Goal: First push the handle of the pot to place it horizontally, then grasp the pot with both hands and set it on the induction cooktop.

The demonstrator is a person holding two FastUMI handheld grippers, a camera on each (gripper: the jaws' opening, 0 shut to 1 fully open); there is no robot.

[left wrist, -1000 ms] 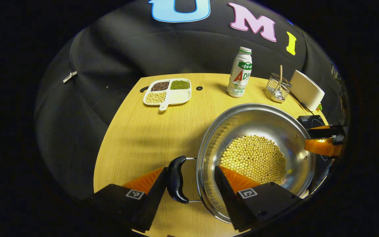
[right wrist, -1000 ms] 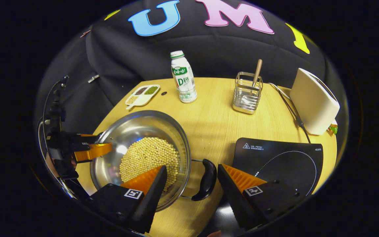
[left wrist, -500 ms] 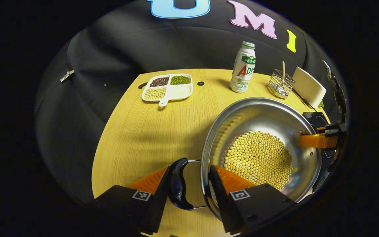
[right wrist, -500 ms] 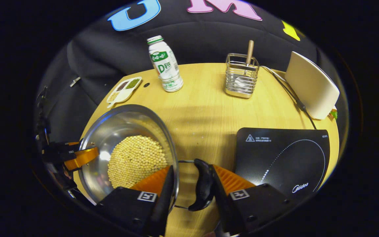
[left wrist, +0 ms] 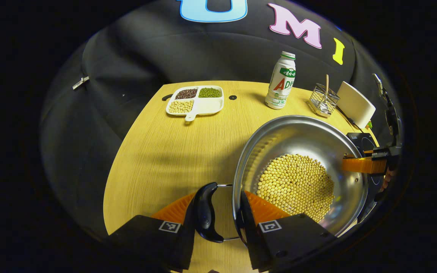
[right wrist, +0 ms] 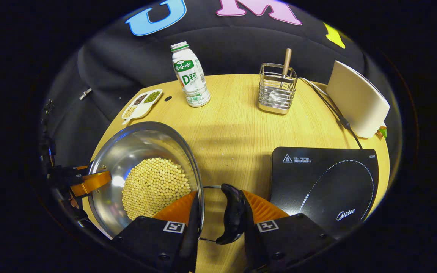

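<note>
Writing: cooktop (right wrist: 323, 187) carries a brand logo near its front corner and a warning triangle w/ small print at the back; bottle (right wrist: 190, 74) has a green/white label w/ a big "D" plus other characters, "AD" in left gripper view.

Pot (left wrist: 302, 172), steel, sits on table (left wrist: 173, 151) left of cooktop, not on it, half full of yellow beans (left wrist: 296, 185). It has 2 black handles.

Left gripper (left wrist: 218, 212): closed across pot rim and left handle (left wrist: 204, 212), one finger inside the wall, other against the handle's outer side.

Right gripper (right wrist: 220, 214): same grip, closed on rim plus right handle (right wrist: 233, 214), cooktop just beside it.

Count: 1 pot, 1 cooktop, 1 bottle, 1 four-part tray (left wrist: 195, 104) w/ 3 parts filled, 1 wire holder (right wrist: 278, 94), 1 white appliance (right wrist: 357, 100).
</note>
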